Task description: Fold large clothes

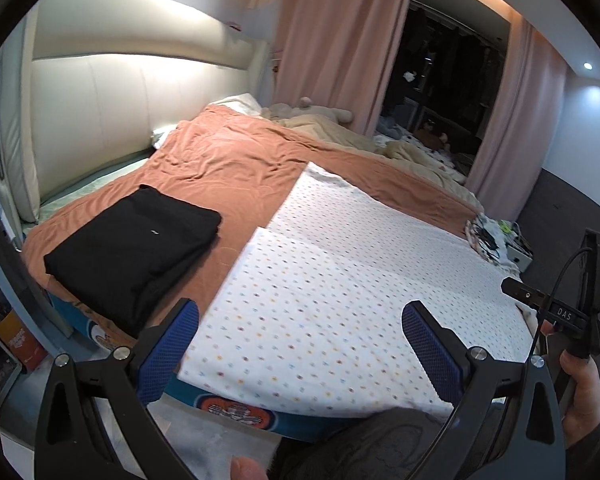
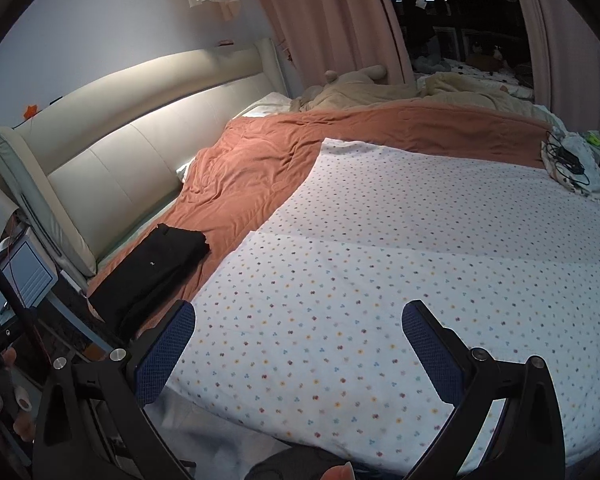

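A folded black garment [image 1: 134, 254] lies on the left of the rust-orange bedspread [image 1: 228, 156]. Beside it to the right spreads the white dotted cloth [image 1: 340, 280], folded over. Above its near edge the left gripper [image 1: 300, 340] and right gripper [image 2: 298, 344] hover with jaws wide, holding nothing.

**Setting: home bedroom, night**

We record a lived-in bedroom. We note a wide bed [image 2: 260, 168] under a rust-orange cover, backed by a padded cream headboard [image 2: 112, 160] lit by a strip along its upper edge. Pink floor-length curtains [image 1: 332, 40] frame a dark window [image 1: 444, 68]. We see a rumpled beige duvet [image 2: 380, 92] and a plush toy [image 1: 312, 110] at the far side, a folded black garment [image 1: 136, 248] and a spread dotted white cloth [image 2: 380, 280] on the cover, and a tangle of cables [image 2: 568, 160] at the bed's edge.
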